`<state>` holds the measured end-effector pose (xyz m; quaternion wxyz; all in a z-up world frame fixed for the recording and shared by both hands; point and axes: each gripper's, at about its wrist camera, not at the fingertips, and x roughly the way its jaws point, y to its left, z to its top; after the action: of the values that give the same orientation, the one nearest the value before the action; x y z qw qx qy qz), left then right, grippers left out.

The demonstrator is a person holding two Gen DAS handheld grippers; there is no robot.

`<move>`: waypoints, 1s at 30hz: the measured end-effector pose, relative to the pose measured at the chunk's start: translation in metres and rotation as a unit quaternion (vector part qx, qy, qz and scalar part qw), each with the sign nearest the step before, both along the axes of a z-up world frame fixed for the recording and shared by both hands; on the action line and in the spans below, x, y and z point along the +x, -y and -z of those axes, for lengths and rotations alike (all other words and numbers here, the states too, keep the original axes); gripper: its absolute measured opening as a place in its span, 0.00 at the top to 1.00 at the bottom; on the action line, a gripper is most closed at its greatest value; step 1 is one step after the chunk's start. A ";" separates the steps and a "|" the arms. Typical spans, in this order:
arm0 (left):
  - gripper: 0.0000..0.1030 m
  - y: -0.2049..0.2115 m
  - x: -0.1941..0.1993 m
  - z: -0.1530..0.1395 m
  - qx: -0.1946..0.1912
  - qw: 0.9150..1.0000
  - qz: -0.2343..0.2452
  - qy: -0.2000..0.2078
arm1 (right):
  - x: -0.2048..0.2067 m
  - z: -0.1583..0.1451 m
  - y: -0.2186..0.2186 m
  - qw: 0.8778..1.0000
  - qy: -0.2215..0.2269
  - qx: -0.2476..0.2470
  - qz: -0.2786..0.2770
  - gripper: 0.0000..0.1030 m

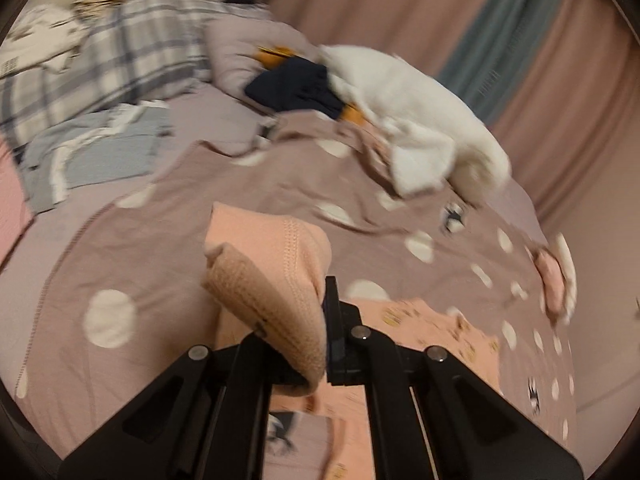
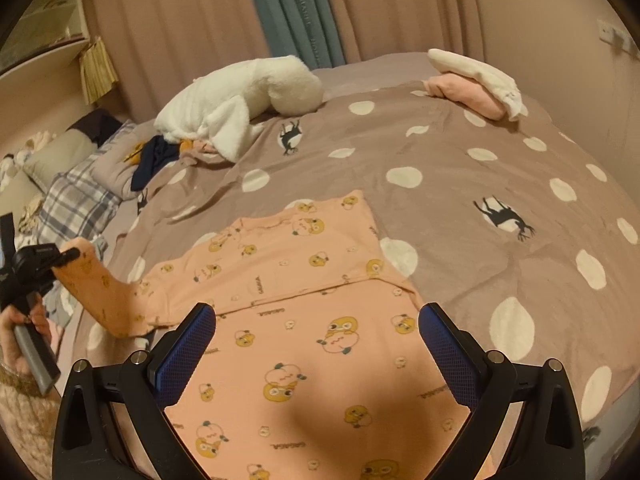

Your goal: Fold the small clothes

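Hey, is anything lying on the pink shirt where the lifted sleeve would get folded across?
Nothing visible. The left gripper holds the sleeve up beside the bed, and the shirt lies flat and bare on the dotted blanket. The white plush toy sits well beyond it.

A bed fills the room, spread with a mauve duvet point(image 2: 460, 184) dotted white and printed with small dark deer. Pink curtains point(image 2: 172, 40) hang behind it, with a teal curtain point(image 2: 294, 12) between them. A plaid pillow point(image 1: 132, 48) lies at the head, the light dim and warm
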<state>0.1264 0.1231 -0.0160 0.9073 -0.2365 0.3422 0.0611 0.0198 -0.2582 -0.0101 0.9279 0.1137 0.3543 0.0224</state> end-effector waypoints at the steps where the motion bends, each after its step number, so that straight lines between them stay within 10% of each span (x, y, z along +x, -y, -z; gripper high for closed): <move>1: 0.96 0.008 0.002 0.000 0.005 1.000 0.008 -0.002 | -0.001 0.001 0.003 1.000 0.000 0.001 0.004 0.02; 30: 0.94 0.151 0.026 0.125 0.042 0.969 0.180 -0.162 | -0.005 0.020 0.033 0.999 -0.023 0.015 0.046 0.02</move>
<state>0.1527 -0.0277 -0.1413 0.8452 -0.1197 0.5183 -0.0513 0.0151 -0.2913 -0.0297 0.9177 0.1447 0.3696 -0.0178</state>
